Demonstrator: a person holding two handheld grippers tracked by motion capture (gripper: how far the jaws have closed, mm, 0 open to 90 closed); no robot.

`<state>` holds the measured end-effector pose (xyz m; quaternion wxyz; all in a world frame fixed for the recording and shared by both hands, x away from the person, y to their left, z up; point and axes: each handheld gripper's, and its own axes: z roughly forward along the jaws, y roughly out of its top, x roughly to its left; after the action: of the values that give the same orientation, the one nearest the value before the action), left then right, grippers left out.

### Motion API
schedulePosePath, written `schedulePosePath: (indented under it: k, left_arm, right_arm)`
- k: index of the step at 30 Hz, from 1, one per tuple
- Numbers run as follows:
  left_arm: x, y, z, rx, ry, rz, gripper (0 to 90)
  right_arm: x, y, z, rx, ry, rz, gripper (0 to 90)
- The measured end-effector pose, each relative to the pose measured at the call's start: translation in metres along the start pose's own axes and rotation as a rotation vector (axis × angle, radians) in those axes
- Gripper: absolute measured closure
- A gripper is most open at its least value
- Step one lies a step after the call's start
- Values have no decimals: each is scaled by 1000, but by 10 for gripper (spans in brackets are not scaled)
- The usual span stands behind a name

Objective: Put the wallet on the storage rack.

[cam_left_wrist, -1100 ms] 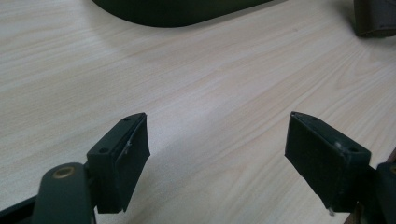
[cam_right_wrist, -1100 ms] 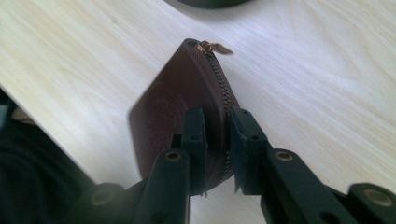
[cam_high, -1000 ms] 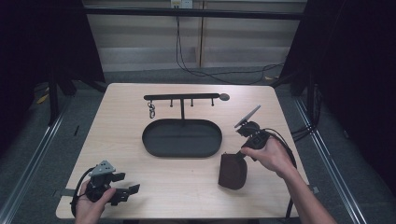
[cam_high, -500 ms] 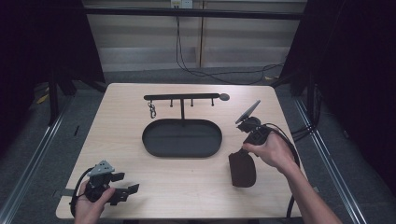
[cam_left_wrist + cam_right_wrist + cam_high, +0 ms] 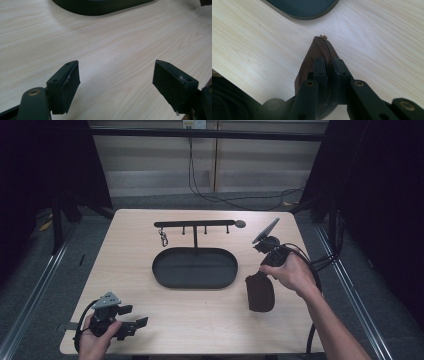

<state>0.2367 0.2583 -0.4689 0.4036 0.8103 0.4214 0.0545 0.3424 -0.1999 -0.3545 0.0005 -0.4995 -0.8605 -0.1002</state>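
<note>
A dark brown zip pouch (image 5: 260, 294) hangs on edge from my right gripper (image 5: 256, 278), to the right of the black oval tray (image 5: 161, 271). In the right gripper view both jaws of my right gripper (image 5: 329, 65) are pressed on the pouch (image 5: 310, 58) along its brass zipper, with the zipper pull at the far tip. Whether the pouch's lower end touches the table I cannot tell. My left gripper (image 5: 136, 326) rests at the table's near left corner in a hand. Its jaws (image 5: 116, 75) stand wide apart over bare wood.
A black rack (image 5: 195, 224) with hooks stands behind the tray, and a key ring (image 5: 163, 239) hangs at its left end. Cables trail off the table's right side. The light wooden table (image 5: 200, 315) ends just behind my left gripper.
My right gripper has carried the pouch a little to the right and upward, turning it from slumped on the table to hanging more upright. The left gripper has stayed put.
</note>
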Motion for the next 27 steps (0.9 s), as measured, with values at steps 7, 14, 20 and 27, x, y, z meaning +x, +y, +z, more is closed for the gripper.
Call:
schedulePosePath:
  k: [7,14,20,27]
  left_arm:
    - [1,0,0,1,-6,-5,216]
    - [1,0,0,1,-4,-4,216]
    - [0,0,0,5,0,8,216]
    - [0,-1,-2,-2,0,2,216]
  right_arm:
    - [1,14,-2,-3,-2,-6,827]
    - [6,23,-7,-24,-6,-2,825]
    - [6,29,-12,-37,-7,4,825]
    - [3,35,-19,-72,-1,18,824]
